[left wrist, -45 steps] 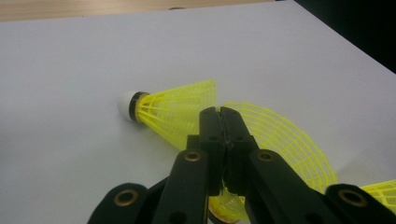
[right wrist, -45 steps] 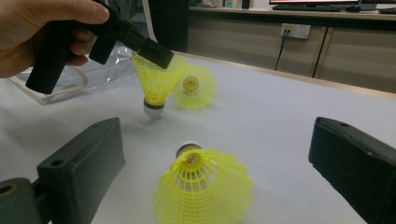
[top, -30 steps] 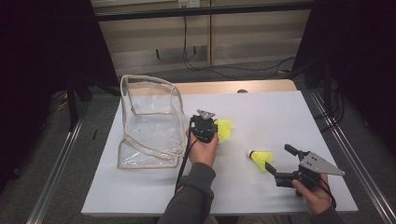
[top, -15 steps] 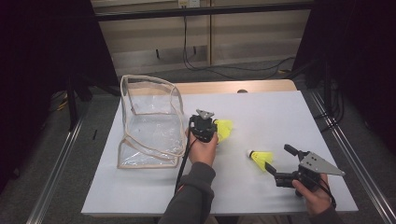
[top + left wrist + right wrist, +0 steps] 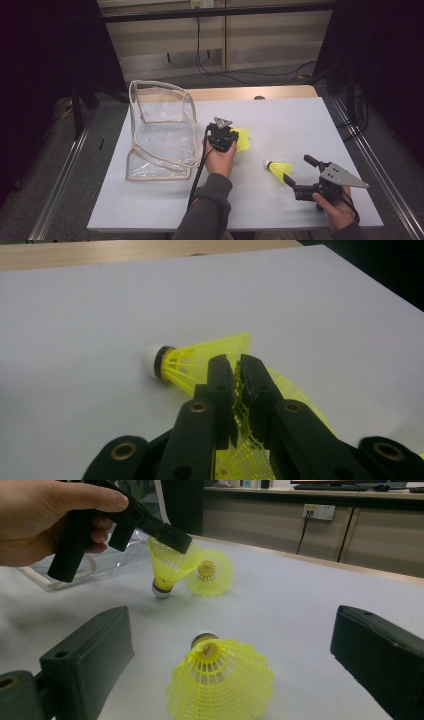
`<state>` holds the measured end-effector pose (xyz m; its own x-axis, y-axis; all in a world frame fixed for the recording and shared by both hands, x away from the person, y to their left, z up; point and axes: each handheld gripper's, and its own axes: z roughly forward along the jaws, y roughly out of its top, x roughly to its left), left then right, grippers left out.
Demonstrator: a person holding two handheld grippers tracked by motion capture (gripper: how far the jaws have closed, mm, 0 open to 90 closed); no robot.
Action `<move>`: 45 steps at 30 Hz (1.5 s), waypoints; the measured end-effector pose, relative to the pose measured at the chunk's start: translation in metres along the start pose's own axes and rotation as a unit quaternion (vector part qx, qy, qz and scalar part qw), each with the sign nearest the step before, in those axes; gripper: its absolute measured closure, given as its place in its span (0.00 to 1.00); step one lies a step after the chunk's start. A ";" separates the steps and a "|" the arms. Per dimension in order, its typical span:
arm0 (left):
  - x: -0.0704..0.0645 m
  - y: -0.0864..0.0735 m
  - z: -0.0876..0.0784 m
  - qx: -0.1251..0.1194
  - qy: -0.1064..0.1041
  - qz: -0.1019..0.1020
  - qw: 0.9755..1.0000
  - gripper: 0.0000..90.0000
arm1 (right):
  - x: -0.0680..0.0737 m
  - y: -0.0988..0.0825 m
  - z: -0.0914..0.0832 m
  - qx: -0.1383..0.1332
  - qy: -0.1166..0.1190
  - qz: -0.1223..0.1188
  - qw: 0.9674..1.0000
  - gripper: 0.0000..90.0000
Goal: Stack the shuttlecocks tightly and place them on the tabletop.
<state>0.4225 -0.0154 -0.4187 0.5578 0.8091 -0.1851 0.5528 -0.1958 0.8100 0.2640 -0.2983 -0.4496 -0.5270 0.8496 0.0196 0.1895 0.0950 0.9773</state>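
While the left gripper [image 5: 236,372] is clamped on the skirt rim of a yellow shuttlecock [image 5: 250,440], its jaws having just eased apart a little w/ the mesh between them, a 2nd shuttlecock [image 5: 195,362] is seen lying just beside it on the white table [image 5: 300,120], approx. mid-table, right of the clear bag [image 5: 160,132]. The right gripper [image 5: 225,660] is held wide open, w/ a 3rd shuttlecock [image 5: 220,680] lying untouched between the jaws, near the table's right front.
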 end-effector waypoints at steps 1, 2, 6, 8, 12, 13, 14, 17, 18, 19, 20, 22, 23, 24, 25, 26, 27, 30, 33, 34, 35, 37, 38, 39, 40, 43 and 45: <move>0.000 0.000 0.000 -0.003 -0.002 -0.004 1.000 0.93 | 0.000 0.000 0.000 0.000 0.000 0.000 1.000 0.03; -0.001 0.000 0.001 -0.004 0.000 0.000 1.000 0.93 | 0.000 0.000 0.000 -0.001 0.001 -0.001 1.000 0.03; 0.001 -0.001 0.002 -0.008 -0.005 0.000 1.000 0.93 | 0.000 0.000 0.000 -0.001 0.000 0.001 1.000 0.03; 0.003 -0.003 0.002 -0.011 -0.010 0.002 1.000 0.93 | -0.001 0.000 0.000 -0.001 0.000 0.001 1.000 0.03; 0.005 -0.003 -0.001 -0.013 0.000 0.008 1.000 0.96 | 0.000 0.000 0.000 -0.001 0.000 0.001 1.000 0.03; 0.005 -0.003 -0.003 -0.013 0.005 0.008 1.000 0.97 | 0.000 0.000 0.000 0.000 -0.001 0.001 1.000 0.03; 0.007 -0.003 -0.004 -0.010 0.010 0.012 1.000 0.97 | 0.000 0.000 0.000 0.000 0.000 0.000 1.000 0.03; 0.009 -0.003 -0.007 -0.010 0.023 0.016 1.000 0.98 | 0.001 0.000 0.000 0.000 0.002 0.000 1.000 0.03; 0.010 -0.002 -0.008 -0.010 0.024 0.016 1.000 0.98 | 0.001 0.000 0.000 0.000 0.002 0.000 1.000 0.03; 0.011 -0.002 -0.009 -0.009 0.029 0.020 0.999 0.98 | 0.001 0.000 0.000 0.000 0.002 0.000 1.000 0.03; 0.011 -0.002 -0.010 -0.009 0.031 0.019 0.999 0.99 | 0.001 0.000 0.000 0.000 0.003 0.002 1.000 0.03; 0.012 -0.001 -0.011 -0.005 0.039 0.023 0.999 0.99 | 0.001 0.000 0.000 0.000 0.002 -0.001 1.000 0.03; 0.011 -0.001 -0.011 -0.003 0.043 0.025 0.999 0.99 | 0.001 0.000 0.000 0.000 0.002 0.001 1.000 0.03; 0.011 -0.001 -0.012 -0.003 0.046 0.025 0.999 0.99 | 0.001 0.000 0.000 0.000 0.002 0.001 1.000 0.03; 0.011 -0.001 -0.012 -0.004 0.052 0.025 0.998 0.99 | 0.001 0.000 0.000 0.000 0.002 0.001 1.000 0.03; 0.011 0.000 -0.012 -0.001 0.056 0.029 0.998 0.99 | 0.001 0.000 0.000 0.000 0.002 0.000 1.000 0.03; 0.011 0.000 -0.013 -0.001 0.063 0.030 0.998 0.99 | 0.001 0.000 0.000 0.000 0.002 0.000 1.000 0.03; 0.012 0.001 -0.014 -0.004 0.073 0.030 0.997 0.99 | 0.001 0.000 0.000 0.001 0.002 0.000 1.000 0.03; 0.012 0.001 -0.015 -0.003 0.082 0.032 0.996 0.99 | 0.001 0.000 0.001 0.001 0.002 0.000 1.000 0.03; 0.012 0.001 -0.014 -0.002 0.082 0.032 0.996 0.99 | 0.001 0.000 0.001 0.001 0.002 0.000 1.000 0.03; 0.013 0.001 -0.014 0.001 0.082 0.034 0.996 0.99 | 0.001 0.000 0.001 0.002 0.003 0.001 1.000 0.03; 0.012 0.000 -0.013 0.003 0.079 0.037 0.996 0.99 | 0.001 0.000 0.001 0.001 0.003 0.000 1.000 0.03; 0.012 -0.001 -0.012 0.002 0.077 0.036 0.996 0.98 | 0.001 0.000 0.001 0.002 0.003 -0.001 1.000 0.03; 0.012 0.000 -0.012 0.002 0.077 0.037 0.996 0.98 | 0.001 0.000 0.001 0.001 0.003 -0.003 1.000 0.03; 0.012 0.000 -0.011 -0.001 0.069 0.038 0.997 0.97 | 0.001 0.000 0.001 0.001 0.003 -0.002 1.000 0.03; 0.012 0.000 -0.009 -0.005 0.055 0.029 0.998 0.95 | 0.001 0.000 0.001 0.002 0.003 -0.001 1.000 0.03; 0.013 0.000 -0.008 -0.009 0.051 0.025 0.998 0.93 | 0.001 0.000 0.001 0.002 0.003 -0.001 1.000 0.03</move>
<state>0.4243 -0.0006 -0.4167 0.5176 0.8511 -0.0880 0.5146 -0.2275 0.8267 0.2642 -0.2968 -0.4502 -0.5328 0.8460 0.0195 0.1924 0.0986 0.9764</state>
